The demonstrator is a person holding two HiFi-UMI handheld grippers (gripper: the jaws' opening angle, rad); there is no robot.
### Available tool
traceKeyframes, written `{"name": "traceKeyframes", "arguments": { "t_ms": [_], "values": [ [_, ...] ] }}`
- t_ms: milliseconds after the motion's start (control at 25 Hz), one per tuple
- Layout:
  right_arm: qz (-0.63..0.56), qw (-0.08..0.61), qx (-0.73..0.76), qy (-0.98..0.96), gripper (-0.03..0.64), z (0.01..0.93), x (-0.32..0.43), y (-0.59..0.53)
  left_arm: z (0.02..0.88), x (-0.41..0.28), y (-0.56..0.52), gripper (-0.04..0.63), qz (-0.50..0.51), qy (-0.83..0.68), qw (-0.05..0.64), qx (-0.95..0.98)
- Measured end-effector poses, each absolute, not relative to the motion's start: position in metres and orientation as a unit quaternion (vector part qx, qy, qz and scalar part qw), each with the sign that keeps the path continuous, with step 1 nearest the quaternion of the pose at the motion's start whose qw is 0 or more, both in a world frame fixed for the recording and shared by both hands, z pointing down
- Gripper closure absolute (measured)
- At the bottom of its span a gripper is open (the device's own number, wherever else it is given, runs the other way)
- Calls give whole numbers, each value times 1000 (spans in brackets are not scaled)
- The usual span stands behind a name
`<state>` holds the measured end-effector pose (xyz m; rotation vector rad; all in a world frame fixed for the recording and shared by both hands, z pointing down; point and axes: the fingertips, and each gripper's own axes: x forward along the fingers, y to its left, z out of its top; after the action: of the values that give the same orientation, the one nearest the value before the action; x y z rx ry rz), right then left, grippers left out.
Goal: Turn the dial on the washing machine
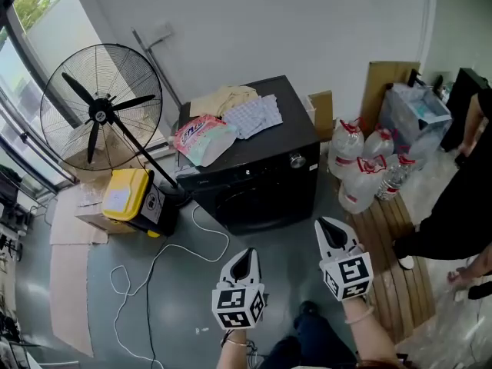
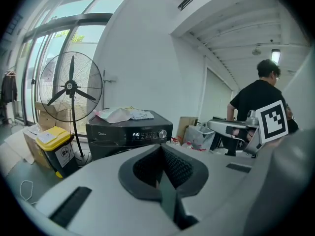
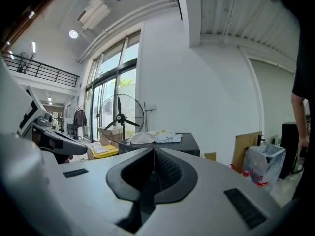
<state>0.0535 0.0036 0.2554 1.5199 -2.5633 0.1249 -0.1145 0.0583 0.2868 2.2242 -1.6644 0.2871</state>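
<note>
The black washing machine (image 1: pixel 254 177) stands against the back wall. Its silver dial (image 1: pixel 297 160) sits at the right end of the front panel. In the left gripper view the dial (image 2: pixel 163 133) shows beside a lit display, just above the jaw tips. Both grippers hang in the air in front of the machine, well short of it. My left gripper (image 1: pixel 247 254) is shut with nothing in it, and its pads meet in its own view (image 2: pixel 160 150). My right gripper (image 1: pixel 329 224) is also shut and empty (image 3: pixel 152 154), pointing towards the machine's right side (image 3: pixel 189 142).
Clothes (image 1: pixel 250 110) and a pink packet (image 1: pixel 198 137) lie on the machine's top. A standing fan (image 1: pixel 100 106) and a yellow bin (image 1: pixel 127 194) are at its left, with a white cable (image 1: pixel 154 271) across the floor. Water bottles (image 1: pixel 361 167) and a person (image 1: pixel 461 206) are at the right.
</note>
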Motion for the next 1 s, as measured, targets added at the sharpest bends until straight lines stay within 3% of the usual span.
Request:
{"name": "traceKeyframes", "arguments": {
  "t_ms": [1000],
  "values": [
    [-21,38,507,-861,591,146,40,166,178,-119,196,578,50,-570,111,812]
  ]
}}
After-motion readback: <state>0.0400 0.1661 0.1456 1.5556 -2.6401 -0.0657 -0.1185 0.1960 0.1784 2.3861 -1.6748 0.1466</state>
